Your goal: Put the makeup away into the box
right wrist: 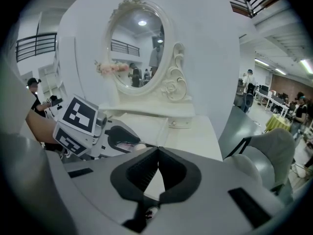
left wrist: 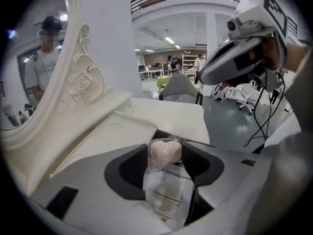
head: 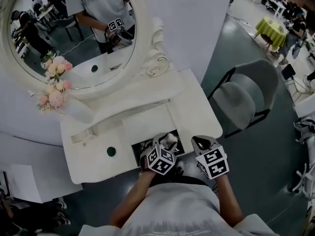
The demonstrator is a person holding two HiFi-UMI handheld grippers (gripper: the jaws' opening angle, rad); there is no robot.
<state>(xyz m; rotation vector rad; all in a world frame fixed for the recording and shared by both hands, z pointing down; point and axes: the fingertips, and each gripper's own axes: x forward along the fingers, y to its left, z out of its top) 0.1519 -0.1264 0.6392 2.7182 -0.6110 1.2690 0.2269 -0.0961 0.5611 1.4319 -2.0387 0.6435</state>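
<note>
While both grippers sit at the front edge of the white vanity table point(head: 197, 112), I read the scene like this. Oval mirror point(head: 83, 38) at the back, grey chair point(head: 246, 100) off to the right. The box point(head: 142, 149) is the dark open compartment sunk in the tabletop, right at the front edge. Left gripper point(head: 161, 142) is over it, angled down, jaws spread. The clear packet point(left wrist: 168, 195) stands between them, and I can't see the pads squeezing it. Packet's long axis runs along the jaws. Its flat printed end is nearest the gripper body, and the beige sponge point(left wrist: 165, 152) fills the far end, pointing out over the box opening. Right gripper point(right wrist: 157, 155) is just beside, right of the box, jaws pressed together, nothing in them.
</note>
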